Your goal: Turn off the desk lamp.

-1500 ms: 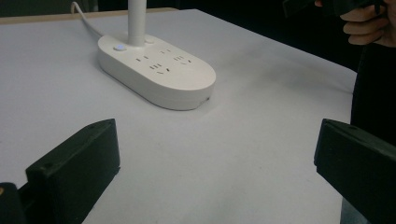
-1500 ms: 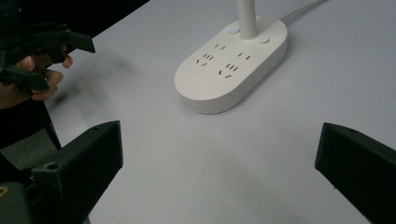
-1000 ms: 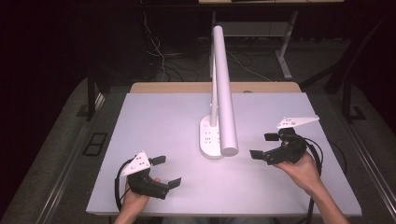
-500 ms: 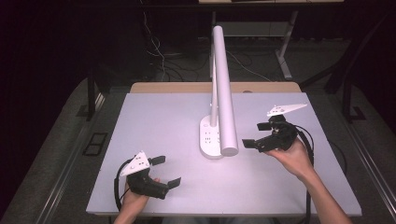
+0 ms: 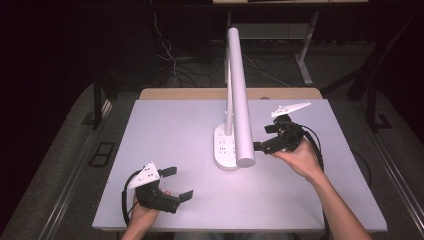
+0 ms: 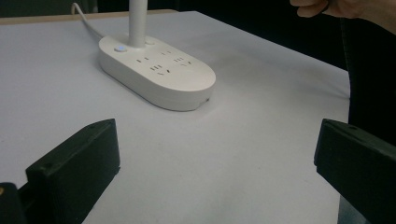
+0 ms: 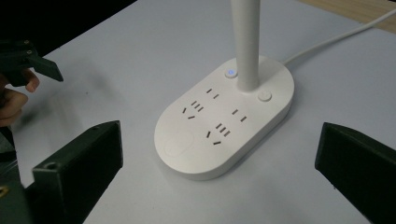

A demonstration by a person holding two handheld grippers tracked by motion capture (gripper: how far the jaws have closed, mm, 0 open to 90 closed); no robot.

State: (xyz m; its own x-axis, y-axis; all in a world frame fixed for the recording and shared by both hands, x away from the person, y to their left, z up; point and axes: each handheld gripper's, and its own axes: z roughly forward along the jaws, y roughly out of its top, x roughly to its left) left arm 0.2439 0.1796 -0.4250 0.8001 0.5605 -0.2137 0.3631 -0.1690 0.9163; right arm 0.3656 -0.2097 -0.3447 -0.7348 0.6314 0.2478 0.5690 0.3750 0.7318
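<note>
Hovering just beside the lamp base (image 5: 225,150), the right gripper (image 5: 266,137) has its jaws spread wide. Near the table (image 5: 165,125) front edge, the left gripper (image 5: 176,183) is spread too.

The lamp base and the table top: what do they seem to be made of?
Lamp base: probably moulded white plastic with a smooth, slightly glossy finish, judging by its rounded edges, soft highlights and cut socket slots. Table top: a pale matt sheet, perhaps laminate or painted board; it has no grain or glare, so I cannot tell.
</note>
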